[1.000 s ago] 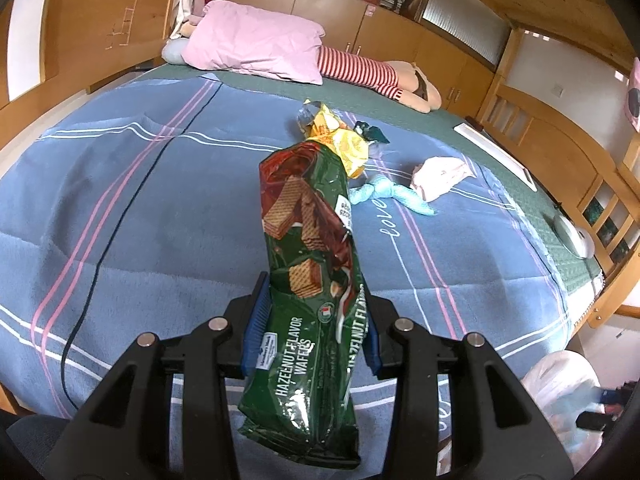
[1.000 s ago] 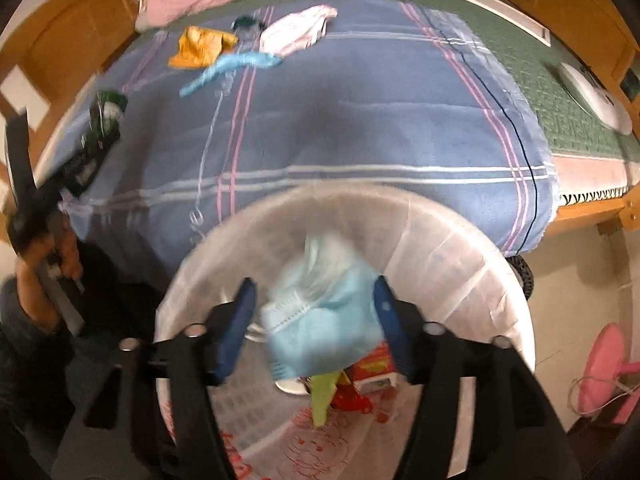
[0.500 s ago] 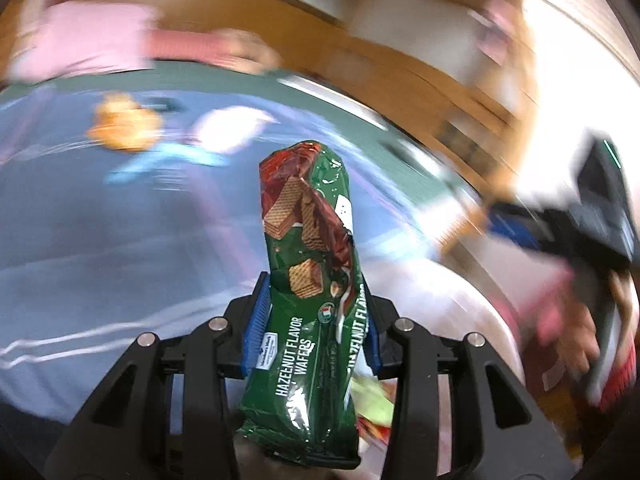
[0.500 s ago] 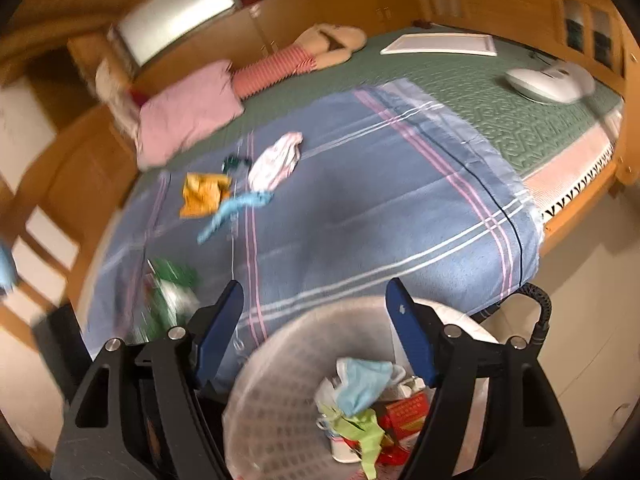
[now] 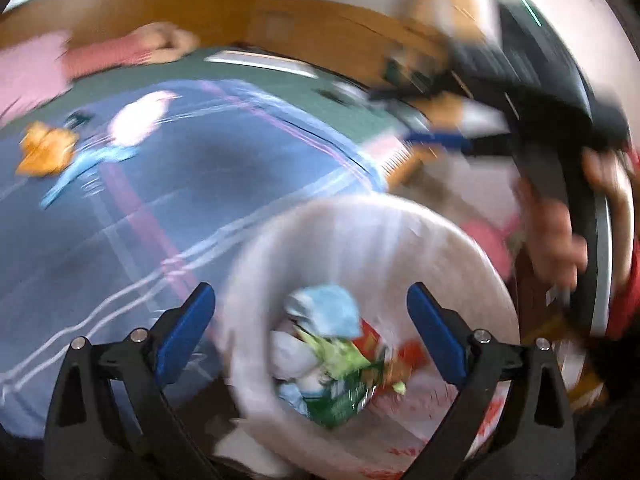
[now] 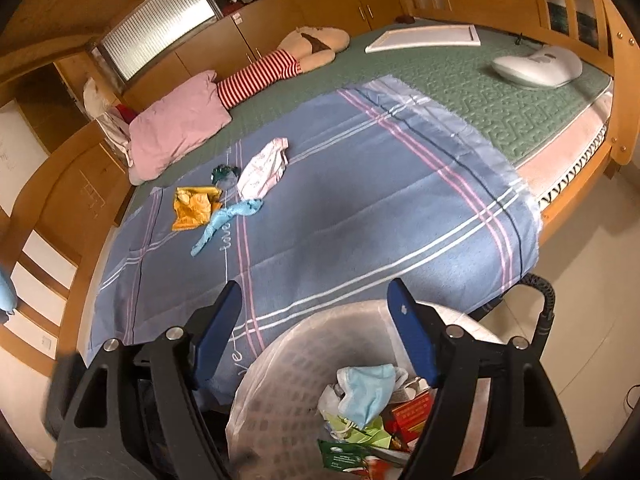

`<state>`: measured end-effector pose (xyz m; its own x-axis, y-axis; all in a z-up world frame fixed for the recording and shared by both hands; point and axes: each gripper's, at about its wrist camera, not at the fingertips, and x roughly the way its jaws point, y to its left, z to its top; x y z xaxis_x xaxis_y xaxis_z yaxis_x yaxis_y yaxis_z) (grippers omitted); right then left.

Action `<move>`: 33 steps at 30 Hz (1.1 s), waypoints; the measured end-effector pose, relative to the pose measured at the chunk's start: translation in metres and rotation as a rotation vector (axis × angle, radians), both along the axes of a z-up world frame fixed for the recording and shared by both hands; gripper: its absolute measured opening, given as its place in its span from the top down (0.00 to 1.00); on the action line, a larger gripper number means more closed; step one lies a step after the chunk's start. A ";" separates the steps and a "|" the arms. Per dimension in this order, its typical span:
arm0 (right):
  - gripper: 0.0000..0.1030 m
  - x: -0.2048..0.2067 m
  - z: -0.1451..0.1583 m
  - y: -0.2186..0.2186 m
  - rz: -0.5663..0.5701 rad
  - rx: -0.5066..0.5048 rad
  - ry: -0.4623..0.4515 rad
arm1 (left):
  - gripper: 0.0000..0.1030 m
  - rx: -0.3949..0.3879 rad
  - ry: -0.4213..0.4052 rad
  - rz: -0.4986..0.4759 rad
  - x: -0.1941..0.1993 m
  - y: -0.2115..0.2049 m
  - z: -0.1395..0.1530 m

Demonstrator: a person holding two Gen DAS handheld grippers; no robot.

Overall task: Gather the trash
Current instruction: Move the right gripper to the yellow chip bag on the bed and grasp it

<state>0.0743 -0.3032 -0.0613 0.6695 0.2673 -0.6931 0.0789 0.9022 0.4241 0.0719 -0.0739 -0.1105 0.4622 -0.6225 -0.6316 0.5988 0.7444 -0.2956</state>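
A blue striped blanket [image 6: 360, 208] is being shown spread over a green mattress [image 6: 480, 92] in a wooden bed frame [image 6: 624, 92]. A white lined trash bin [image 6: 288, 364] is being seen standing just beside the blanket's near edge; in the blurred left wrist view it is being seen too [image 5: 400, 232]. A pink pillow [image 6: 180, 128] is being shown lying near the head of the bed, with a striped stuffed toy [image 6: 264, 74] beside it. The left gripper [image 5: 310, 322] is being held over the bin with its jaws spread apart and nothing between them. The right gripper [image 6: 316, 340] is also being held over the bin's rim, jaws apart and empty. The green wafer wrapper [image 6: 344, 458] is being seen lying inside the bin, near a blue face mask [image 6: 368, 392] and a red box [image 6: 412, 412]. On the blanket, a white wrapper [image 6: 264, 170], an orange wrapper [image 6: 192, 208], a light blue strip [image 6: 228, 220] and a small dark green scrap [image 6: 222, 174] are being left close together, well apart from the bin.
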 end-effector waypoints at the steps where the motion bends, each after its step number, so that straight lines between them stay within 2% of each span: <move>1: 0.28 0.001 -0.002 0.002 0.003 0.001 0.009 | 0.05 -0.024 0.012 0.070 0.009 0.015 0.000; 7: 0.26 0.013 -0.008 0.020 0.031 -0.022 0.039 | 0.05 -0.055 0.089 0.427 0.049 0.097 -0.004; 10: 0.26 0.025 -0.012 0.036 0.054 -0.038 0.059 | 0.05 -0.021 0.063 0.587 0.067 0.131 0.003; 14: 0.26 0.046 -0.013 0.069 0.124 -0.032 0.084 | 0.05 0.088 0.011 0.703 0.086 0.159 0.016; 19: 0.26 0.077 -0.012 0.121 0.208 -0.097 0.055 | 0.05 0.197 -0.053 0.836 0.104 0.191 0.016; 21: 0.26 0.093 -0.016 0.139 0.234 -0.118 0.056 | 0.05 0.215 -0.041 0.888 0.105 0.207 0.013; 23: 0.26 0.109 -0.021 0.158 0.254 -0.136 0.060 | 0.05 0.145 0.042 0.925 0.109 0.227 0.004; 25: 0.26 0.128 -0.028 0.179 0.272 -0.142 0.066 | 0.05 0.077 0.092 0.981 0.110 0.246 -0.003; 29: 0.26 0.168 -0.036 0.223 0.297 -0.148 0.056 | 0.04 -0.144 0.143 1.159 0.093 0.290 -0.012; 33: 0.26 0.211 -0.043 0.275 0.313 -0.203 0.023 | 0.04 -0.356 0.269 1.305 0.078 0.328 -0.032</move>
